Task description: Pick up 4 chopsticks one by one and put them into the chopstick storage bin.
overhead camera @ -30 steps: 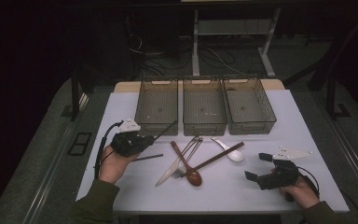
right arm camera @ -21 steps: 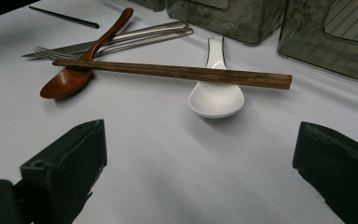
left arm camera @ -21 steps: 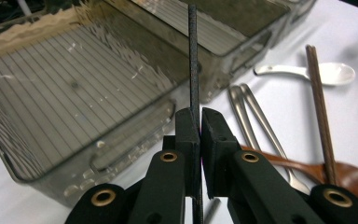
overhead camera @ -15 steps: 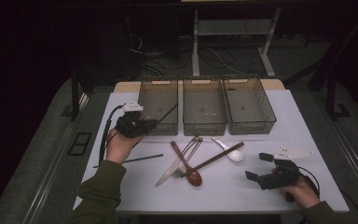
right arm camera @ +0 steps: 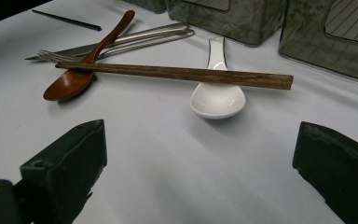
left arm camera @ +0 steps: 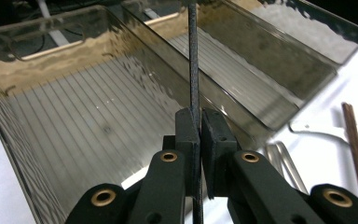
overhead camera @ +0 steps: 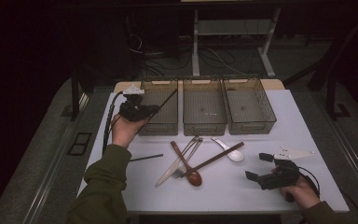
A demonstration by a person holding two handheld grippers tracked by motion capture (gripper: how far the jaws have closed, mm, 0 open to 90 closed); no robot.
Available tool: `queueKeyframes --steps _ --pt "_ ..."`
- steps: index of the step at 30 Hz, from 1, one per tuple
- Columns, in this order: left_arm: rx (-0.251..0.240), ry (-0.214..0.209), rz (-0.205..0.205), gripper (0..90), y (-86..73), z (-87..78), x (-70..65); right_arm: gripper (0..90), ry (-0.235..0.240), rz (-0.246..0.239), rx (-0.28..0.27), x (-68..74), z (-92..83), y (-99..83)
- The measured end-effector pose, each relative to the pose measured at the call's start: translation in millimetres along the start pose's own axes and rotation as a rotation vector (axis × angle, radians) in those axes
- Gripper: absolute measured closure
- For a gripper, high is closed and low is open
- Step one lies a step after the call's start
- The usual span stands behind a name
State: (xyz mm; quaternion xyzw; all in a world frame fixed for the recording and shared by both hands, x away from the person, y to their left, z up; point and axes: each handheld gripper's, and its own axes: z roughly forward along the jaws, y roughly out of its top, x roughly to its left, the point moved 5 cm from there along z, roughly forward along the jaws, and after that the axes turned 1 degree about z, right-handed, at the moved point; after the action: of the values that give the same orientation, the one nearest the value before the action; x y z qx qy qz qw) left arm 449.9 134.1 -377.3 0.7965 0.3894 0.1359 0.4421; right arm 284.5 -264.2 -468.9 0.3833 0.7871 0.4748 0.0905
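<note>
Jaws pinching black chopstick above bin

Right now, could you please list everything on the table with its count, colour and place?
bins: 3, smoky clear, row along the far edge
black chopsticks: 2, one held over the left bin, one lying near left
brown chopstick: 1, across the white spoon
white spoon: 1, centre
wooden spoon: 1, brown, centre
fork: 1, silver, centre
knife: 1, silver, centre
left tongs: shut on a chopstick
right tongs: open, near right
</note>
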Motion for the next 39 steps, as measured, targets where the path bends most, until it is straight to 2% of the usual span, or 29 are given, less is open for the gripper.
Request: queueKeyframes --steps 4,6,14,16,21,23,26,33,39 --pt "-0.006 0.005 -0.011 84.5 8.2 10.7 8.3 2.6 0.004 -0.001 -0.002 0.0 -0.4 0.2" --pt "0.002 0.016 -0.006 84.5 11.4 16.1 12.3 2.5 0.005 -0.002 -0.002 -0.1 -0.5 0.2" --pt "-0.003 0.059 -0.030 84.5 26.3 30.2 29.3 2.5 0.010 0.000 -0.007 -0.6 -1.5 0.5" --pt "0.000 0.070 -0.024 84.5 28.7 34.4 33.5 2.5 0.010 -0.001 -0.010 -1.0 -2.3 0.7" --pt "-0.020 0.083 -0.042 84.5 34.3 47.3 39.8 2.5 0.011 0.005 -0.016 -1.8 -4.1 1.0" --pt "-0.008 0.100 -0.027 84.5 35.3 52.1 42.2 2.6 0.011 0.004 -0.020 -2.2 -4.5 1.1" --pt "0.009 0.120 -0.032 84.5 34.6 58.8 46.9 2.5 0.014 0.008 -0.018 -1.9 -5.6 0.9" --pt "0.072 0.171 -0.067 84.4 25.1 70.6 59.0 2.6 0.015 0.009 -0.025 -3.2 -7.0 1.0" --pt "0.132 0.198 -0.084 84.3 17.4 79.8 61.6 2.6 0.015 0.009 -0.024 -3.2 -7.4 1.1"
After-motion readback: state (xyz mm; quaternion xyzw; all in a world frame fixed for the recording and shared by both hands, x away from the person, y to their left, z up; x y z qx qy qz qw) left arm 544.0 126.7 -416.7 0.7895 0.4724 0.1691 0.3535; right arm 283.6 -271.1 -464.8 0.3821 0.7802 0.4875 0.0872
